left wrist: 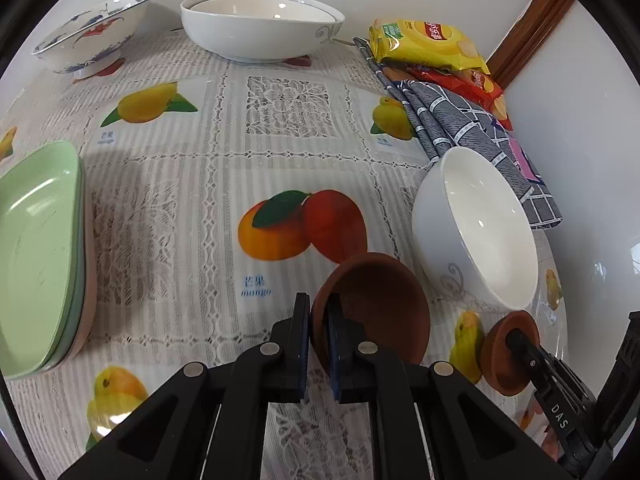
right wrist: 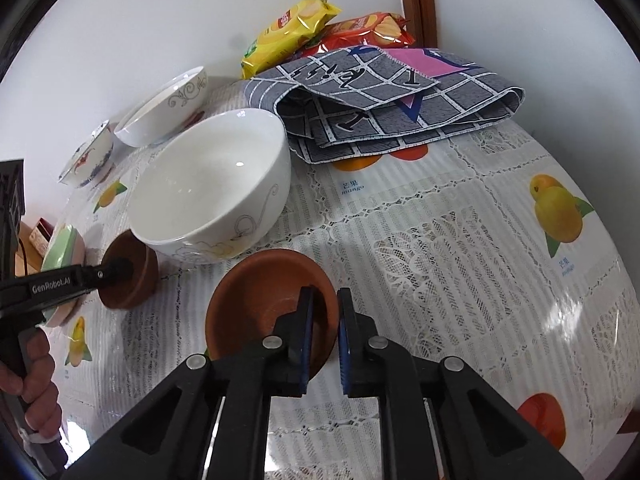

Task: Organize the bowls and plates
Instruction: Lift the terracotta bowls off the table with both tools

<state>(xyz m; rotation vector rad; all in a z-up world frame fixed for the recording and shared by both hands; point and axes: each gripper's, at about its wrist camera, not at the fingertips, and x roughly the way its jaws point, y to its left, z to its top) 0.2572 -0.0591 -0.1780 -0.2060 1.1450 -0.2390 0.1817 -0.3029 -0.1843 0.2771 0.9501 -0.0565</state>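
Note:
Two small brown clay bowls stand on the fruit-print tablecloth (left wrist: 192, 208). My left gripper (left wrist: 319, 308) is shut on the near rim of one brown bowl (left wrist: 380, 300), one finger inside and one outside. That bowl (right wrist: 136, 264) and the left gripper (right wrist: 120, 268) also show at the left of the right wrist view. My right gripper (right wrist: 324, 300) is shut on the rim of the other brown bowl (right wrist: 260, 296), wider and shallow-looking. From the left wrist view, this bowl (left wrist: 504, 356) sits low right with the right gripper (left wrist: 514, 336) on its edge.
A deep white bowl (left wrist: 480, 232) (right wrist: 212, 188) stands just behind both brown bowls. Green plates (left wrist: 36, 248) are stacked at the left. At the back wall are nested wide white bowls (left wrist: 260, 28), a blue-and-red patterned bowl (left wrist: 92, 36), snack bags (left wrist: 424, 44) and a folded grey cloth (right wrist: 400, 100).

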